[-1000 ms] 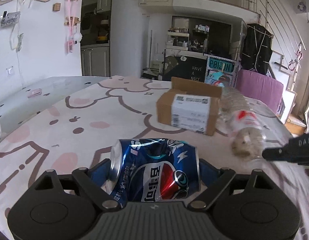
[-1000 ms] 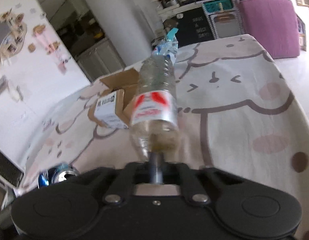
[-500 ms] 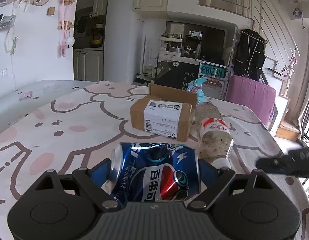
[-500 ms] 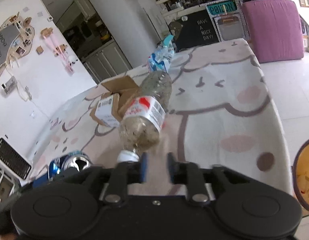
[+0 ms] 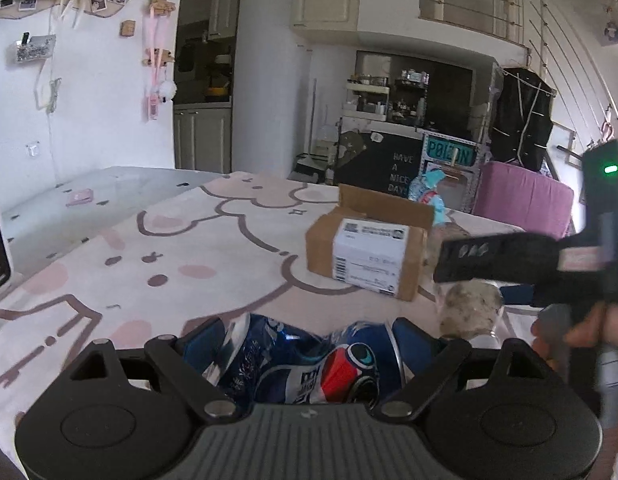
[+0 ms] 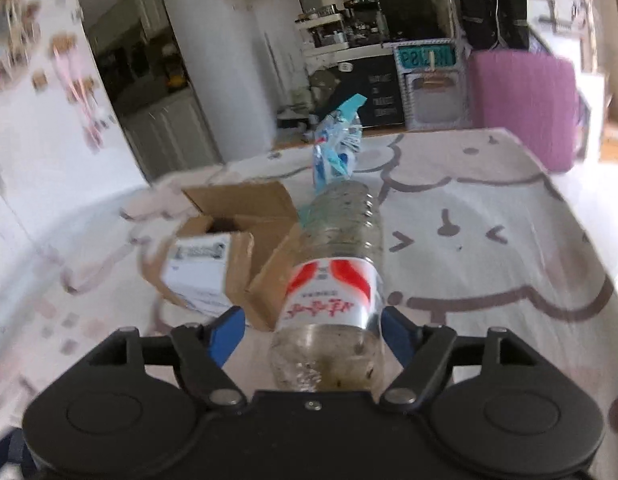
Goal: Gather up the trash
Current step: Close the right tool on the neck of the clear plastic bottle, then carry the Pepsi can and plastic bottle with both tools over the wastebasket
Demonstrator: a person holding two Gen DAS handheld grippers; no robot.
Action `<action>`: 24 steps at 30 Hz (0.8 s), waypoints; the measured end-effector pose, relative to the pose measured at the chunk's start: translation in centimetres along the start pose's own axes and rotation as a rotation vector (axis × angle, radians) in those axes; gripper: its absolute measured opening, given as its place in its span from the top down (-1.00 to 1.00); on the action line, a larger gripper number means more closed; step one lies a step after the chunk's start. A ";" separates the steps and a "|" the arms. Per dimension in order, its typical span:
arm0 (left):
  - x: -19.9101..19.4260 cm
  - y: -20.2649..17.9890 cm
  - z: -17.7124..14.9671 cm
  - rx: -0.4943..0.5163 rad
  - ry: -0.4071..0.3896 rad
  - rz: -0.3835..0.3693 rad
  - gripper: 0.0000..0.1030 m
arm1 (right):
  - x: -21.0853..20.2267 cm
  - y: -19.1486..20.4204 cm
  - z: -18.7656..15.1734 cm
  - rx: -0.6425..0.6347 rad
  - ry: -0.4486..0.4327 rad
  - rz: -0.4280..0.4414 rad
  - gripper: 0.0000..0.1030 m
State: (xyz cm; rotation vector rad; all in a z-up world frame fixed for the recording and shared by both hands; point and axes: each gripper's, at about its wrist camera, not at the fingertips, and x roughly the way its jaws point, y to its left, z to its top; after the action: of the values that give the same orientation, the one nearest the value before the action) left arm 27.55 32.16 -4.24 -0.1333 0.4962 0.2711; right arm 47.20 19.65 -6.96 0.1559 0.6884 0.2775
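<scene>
Two changes: the right gripper (image 6: 311, 330), clenched a second ago, is opening its jaws around the bottle (image 6: 333, 292); the left gripper (image 5: 305, 354) grasps the can (image 5: 309, 360).

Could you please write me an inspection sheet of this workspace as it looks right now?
Surface: table under a pink cartoon-print cloth.
Job's things: crushed blue can; plastic bottle lying down; open cardboard box; blue wrapper behind the bottle.
Clutter: small pink item at the far edge.
Grippers: left claw shut on the can; right claw opening, bottle between its fingers.
Cables: nothing seen.
Surroundings: kitchen cabinets, letter board, pink seat.
</scene>
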 end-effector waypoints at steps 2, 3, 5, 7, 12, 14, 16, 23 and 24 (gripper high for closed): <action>0.0 0.4 0.1 -0.009 0.000 0.006 -0.74 | 1.1 0.7 0.0 -0.033 0.015 -0.050 -0.52; 0.0 0.6 0.1 -0.012 0.000 0.010 -0.74 | 1.5 0.9 0.0 -0.054 0.020 -0.065 -0.50; 0.1 0.7 0.1 -0.013 0.004 0.015 -0.74 | 2.5 0.9 0.0 -0.107 0.058 -0.092 -0.33; 0.3 0.8 0.0 -0.015 0.009 0.015 -0.74 | 2.8 -0.2 -0.2 -0.101 0.092 -0.083 -0.24; 0.1 0.1 -0.3 -0.026 0.009 0.003 -0.74 | 0.7 -3.7 -0.5 -0.119 0.076 0.019 -0.20; -0.2 -0.4 -0.4 -0.028 0.008 -0.006 -0.74 | -0.5 -5.4 -0.8 -0.132 0.070 0.049 -0.19; -0.4 -1.0 -0.5 -0.027 0.015 -0.017 -0.74 | -1.9 -7.1 -1.1 -0.133 0.066 0.081 -0.18; -1.3 -3.9 -1.4 -0.017 0.041 -0.052 -0.74 | -6.4 -11.3 -3.0 -0.157 0.054 0.104 -0.17; -1.5 -4.2 -1.5 -0.016 0.043 -0.056 -0.74 | -7.1 -11.7 -3.3 -0.160 0.052 0.106 -0.17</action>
State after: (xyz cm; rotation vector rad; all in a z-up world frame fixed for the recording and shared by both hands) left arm 26.85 27.49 -4.53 -0.1686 0.5318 0.2178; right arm 42.25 6.50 -7.92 0.0326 0.7072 0.4381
